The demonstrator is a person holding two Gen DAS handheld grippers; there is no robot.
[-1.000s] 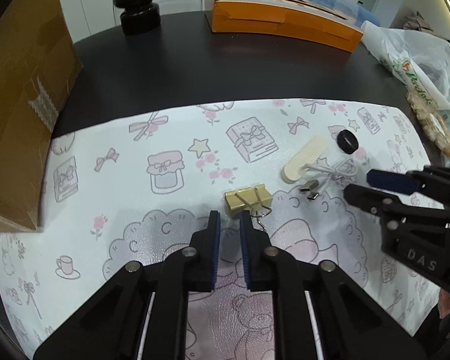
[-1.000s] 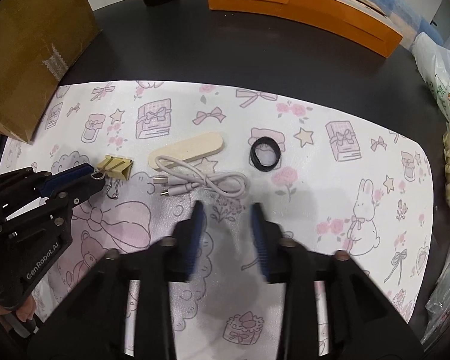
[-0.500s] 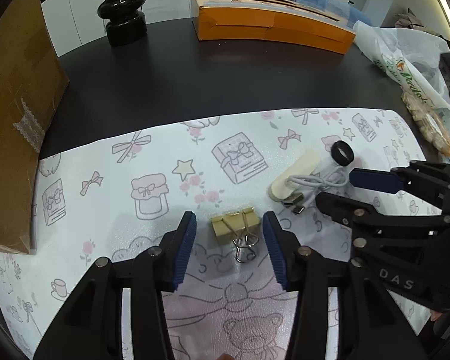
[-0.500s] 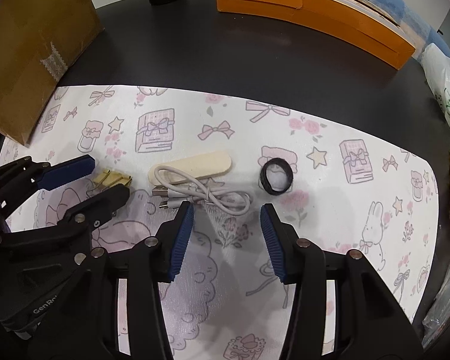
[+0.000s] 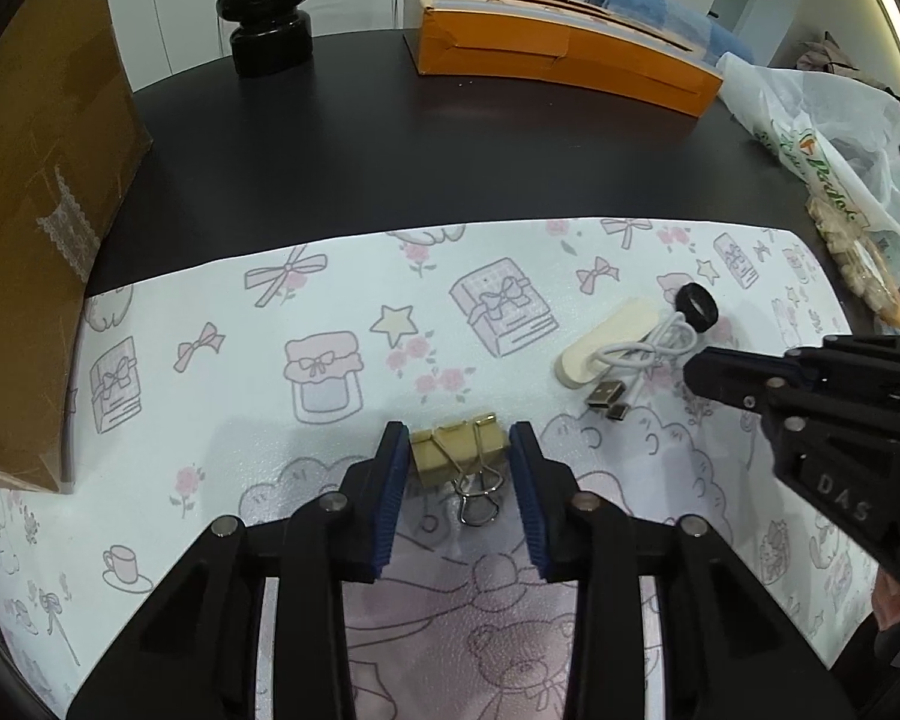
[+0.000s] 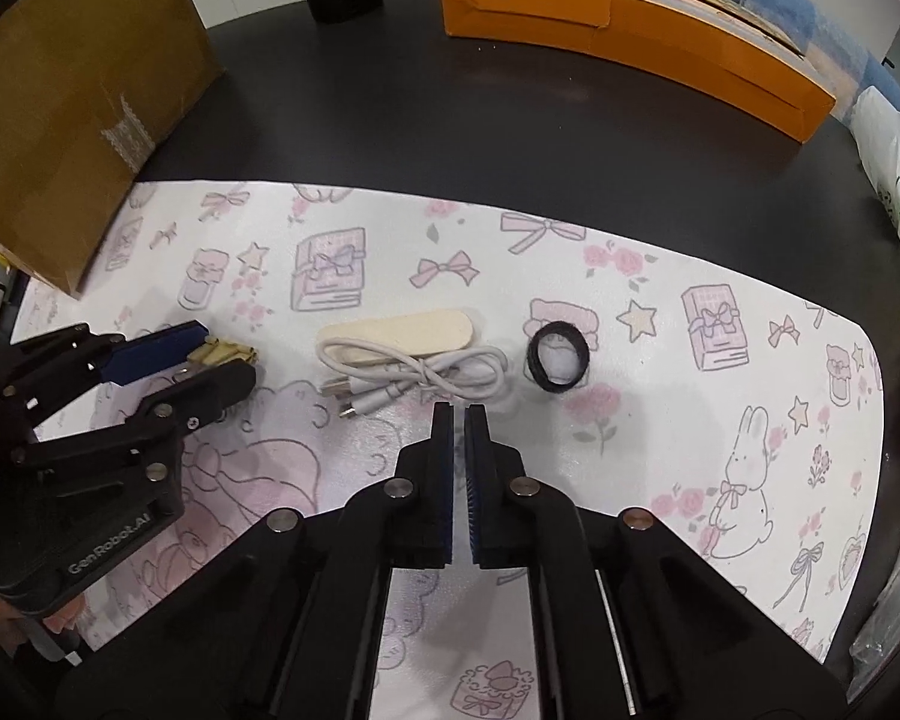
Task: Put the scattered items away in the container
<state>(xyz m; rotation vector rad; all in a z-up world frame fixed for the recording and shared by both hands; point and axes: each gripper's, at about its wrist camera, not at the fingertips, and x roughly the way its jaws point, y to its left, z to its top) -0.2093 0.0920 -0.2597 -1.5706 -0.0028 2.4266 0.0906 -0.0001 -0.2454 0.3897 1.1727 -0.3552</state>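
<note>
Straddling gold binder clip (image 5: 457, 453), left tool (image 5: 457, 456) apart, right tool (image 6: 459, 420) together

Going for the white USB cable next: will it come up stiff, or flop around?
Probably floppy: the white USB cable lies in loose, knotted loops, so its plug ends will likely dangle. It looks thin and light. It overlaps the beige oval piece, which may get nudged.

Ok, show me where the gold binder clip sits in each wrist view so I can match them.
Left wrist view: the binder clip lies low in the middle, between the open fingers of the left gripper.
Right wrist view: the binder clip is at the left edge, half hidden between the left gripper's fingers.
Shared landmark: the white cable, lying to the clip's right in both views.
</note>
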